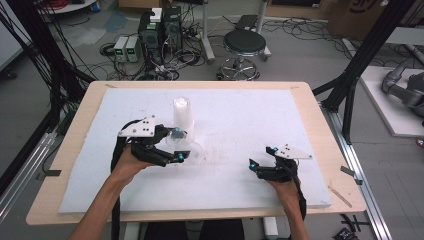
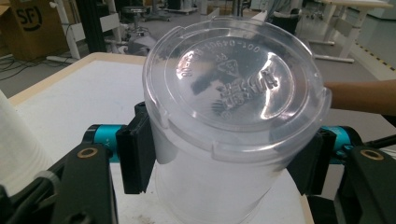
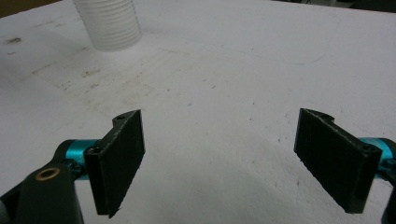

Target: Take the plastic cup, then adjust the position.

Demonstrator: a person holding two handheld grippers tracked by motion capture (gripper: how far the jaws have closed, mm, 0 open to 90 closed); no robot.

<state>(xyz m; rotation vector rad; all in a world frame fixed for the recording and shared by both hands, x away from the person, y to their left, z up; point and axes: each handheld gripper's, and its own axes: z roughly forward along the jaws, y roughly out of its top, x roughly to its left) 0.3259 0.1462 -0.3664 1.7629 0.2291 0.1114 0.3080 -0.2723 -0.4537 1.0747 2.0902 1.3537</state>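
L claw (image 2: 224,161) pinches clear cup (image 2: 219,121) (upside down); R claw (image 3: 233,158) spread wide, nothing between.

In the left gripper view the clear cup (image 2: 224,140) runs off the bottom edge, its foot unseen, and it hides the desk beyond. The white cup stack (image 3: 109,23) is cut off at the top of the right gripper view. Embossed lettering on the cup's base stays unreadable.
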